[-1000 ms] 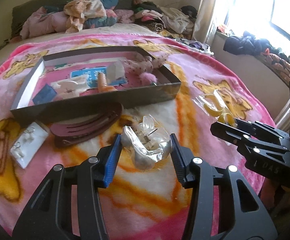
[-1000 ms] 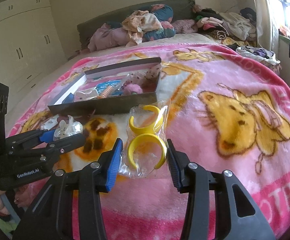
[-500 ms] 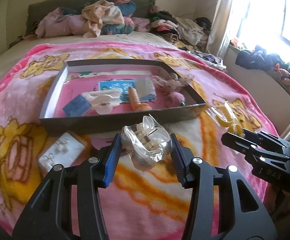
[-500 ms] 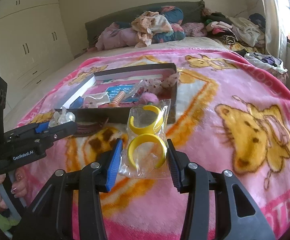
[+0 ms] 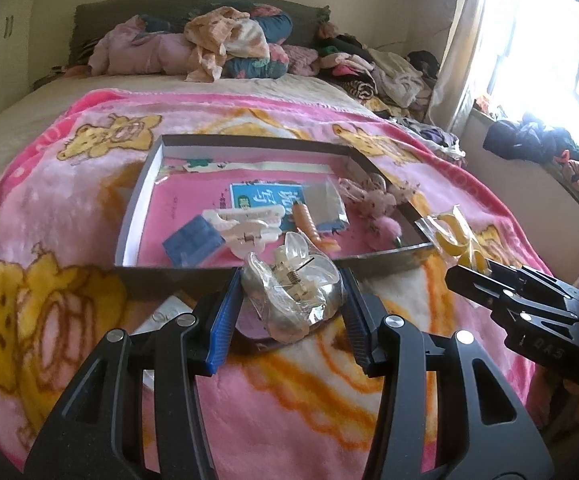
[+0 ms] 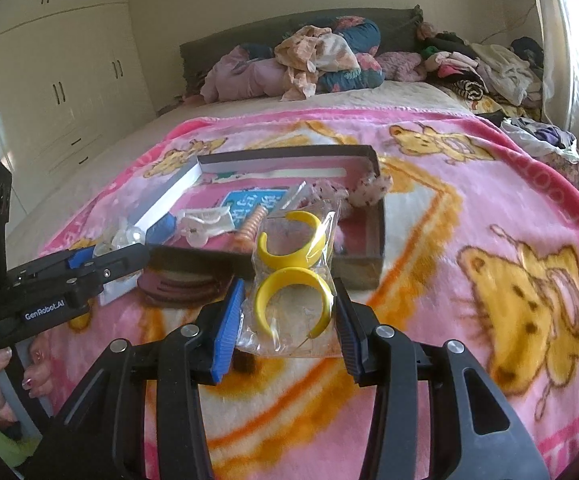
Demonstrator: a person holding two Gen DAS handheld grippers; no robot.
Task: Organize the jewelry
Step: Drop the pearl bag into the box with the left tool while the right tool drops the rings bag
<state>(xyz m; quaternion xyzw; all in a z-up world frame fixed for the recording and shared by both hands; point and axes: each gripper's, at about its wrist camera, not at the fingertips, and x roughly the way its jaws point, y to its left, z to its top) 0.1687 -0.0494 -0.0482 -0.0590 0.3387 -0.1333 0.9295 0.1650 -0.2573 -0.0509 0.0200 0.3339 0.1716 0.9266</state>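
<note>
We have a load in each gripper, and the move ahead turns on how each load lies from the box (image 5: 137, 200) on the pink blanket (image 5: 49, 208). The left gripper (image 5: 291, 300) has its jaws closed partway on a clear hair clip in a crinkly bag (image 5: 289, 292), pinched from both sides and held up off the blanket. From the left wrist view the box lies straight ahead along the fingers, its dark near wall just beyond the tips, so the clip looks to be at the edge of the box and not yet over its floor. The right gripper (image 6: 287, 308) has its jaws closed partway on a clear bag with two yellow rings (image 6: 293, 276), the bag standing upright between the pads (image 6: 227, 320), one ring above the other. From the right wrist view the box is ahead and a little to the left, with its near right corner just behind the bag. Both loads sit close to the near wall, and we judge the left one better lined up with the open middle of the box, where a white clip (image 5: 249, 224), a blue card (image 5: 193, 242) and an orange spiral piece (image 5: 307, 222) already lie. We think each load must travel forward over the wall before the jaws let go, and the right one also needs to swing leftwards.
</note>
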